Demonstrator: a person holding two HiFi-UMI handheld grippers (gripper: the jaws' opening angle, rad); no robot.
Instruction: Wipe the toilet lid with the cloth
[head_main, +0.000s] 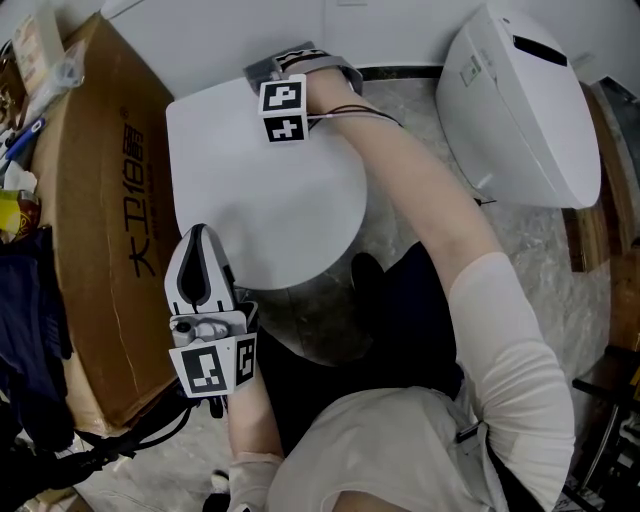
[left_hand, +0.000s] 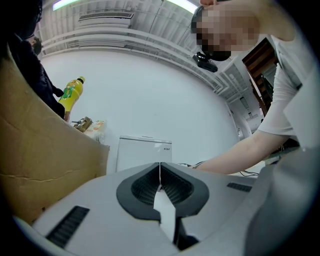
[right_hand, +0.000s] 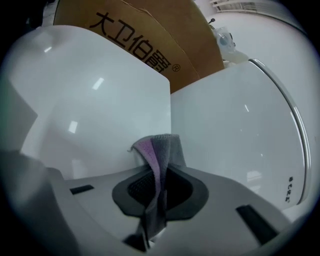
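The white toilet lid (head_main: 260, 190) lies shut in the middle of the head view. At the lid's back edge, my right gripper (head_main: 277, 68) is shut on a grey and purple cloth (right_hand: 159, 152). In the right gripper view the cloth sticks up out of the jaws (right_hand: 157, 175), against the white lid (right_hand: 90, 100) where it meets the tank (right_hand: 235, 125). My left gripper (head_main: 200, 238) hovers over the lid's front left edge, pointing toward the tank. Its jaws are shut with nothing between them (left_hand: 160, 170).
A large cardboard box (head_main: 100, 200) stands tight against the toilet's left side, with a yellow bottle (left_hand: 71, 93) and clutter behind it. A second white toilet (head_main: 520, 100) stands at the upper right on the marble floor (head_main: 560, 300). The person's legs are in front of the bowl.
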